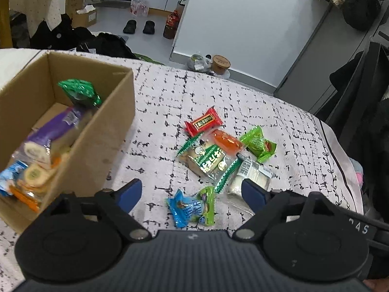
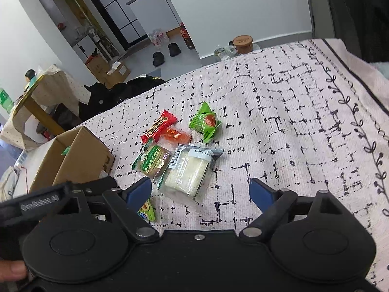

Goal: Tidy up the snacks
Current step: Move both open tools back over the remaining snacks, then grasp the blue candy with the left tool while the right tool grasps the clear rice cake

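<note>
While both tools hang over the cloth-covered table (image 2: 279, 112), we see each with its blue fingers spread apart and nothing between the pads. No earlier view is given, so we tell only how they stand.

Just ahead of the left tool (image 1: 192, 193), between its fingers and a little beyond them, lies a blue and green snack packet (image 1: 192, 208) flat on the cloth. Further ahead sits a loose cluster of snacks: a green-edged biscuit packet (image 1: 206, 161), a clear wrapped white cake (image 1: 250, 177) touching its right side, an orange sweet (image 1: 226, 142), a red bar (image 1: 203, 121) at the far end and a light green packet (image 1: 259, 143) to the right. To the left of this tool stands an open cardboard box (image 1: 107, 131). Inside it we see a dark green packet (image 1: 80, 91) leaning on the far wall, a purple-wrapped roll (image 1: 53, 129) and several blurred packets nearer us.

Ahead of the right tool (image 2: 200, 191), the white cake lies nearest, just beyond its left finger. The box sits well off to this tool's left.
</note>
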A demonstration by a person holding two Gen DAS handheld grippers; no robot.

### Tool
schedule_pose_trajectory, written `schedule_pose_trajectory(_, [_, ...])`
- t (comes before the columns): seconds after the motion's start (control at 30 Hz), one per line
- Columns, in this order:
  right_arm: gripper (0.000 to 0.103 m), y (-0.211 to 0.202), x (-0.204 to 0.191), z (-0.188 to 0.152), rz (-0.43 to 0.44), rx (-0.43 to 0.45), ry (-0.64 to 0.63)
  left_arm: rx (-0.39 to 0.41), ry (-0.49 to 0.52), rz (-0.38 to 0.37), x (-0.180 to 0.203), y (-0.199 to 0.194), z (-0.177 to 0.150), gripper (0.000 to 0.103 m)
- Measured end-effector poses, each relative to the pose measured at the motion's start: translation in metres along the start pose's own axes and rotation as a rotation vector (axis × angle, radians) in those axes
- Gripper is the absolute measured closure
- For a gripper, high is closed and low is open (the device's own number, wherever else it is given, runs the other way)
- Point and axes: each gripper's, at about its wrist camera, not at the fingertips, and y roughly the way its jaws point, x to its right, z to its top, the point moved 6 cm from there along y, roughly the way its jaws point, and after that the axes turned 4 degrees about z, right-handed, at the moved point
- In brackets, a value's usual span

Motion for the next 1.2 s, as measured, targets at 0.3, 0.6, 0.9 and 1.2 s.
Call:
schedule_pose_trajectory(0.3, [0.02,0.011,-0.001,0.003,-0.01,0.003,0.013,-0.089,-0.021,0.014,0.002,0.034,-0.018,0.041])
schedule_pose_trajectory(0.6, [0.021,0.027,-0.007,0.004,-0.022,-0.014,0.015,-0.115,-0.032,0.0,0.001,0.05,-0.022,0.063])
schedule_pose_trajectory(0.9, [0.021,0.039,-0.012,0.004,-0.026,-0.018,0.019,-0.092,-0.012,-0.002,-0.005,0.042,-0.014,0.071])
schedule_pose_trajectory(1.2, [0.021,0.058,-0.025,0.009,-0.026,-0.02,0.004,-0.026,0.002,0.036,-0.018,0.026,0.011,0.071])
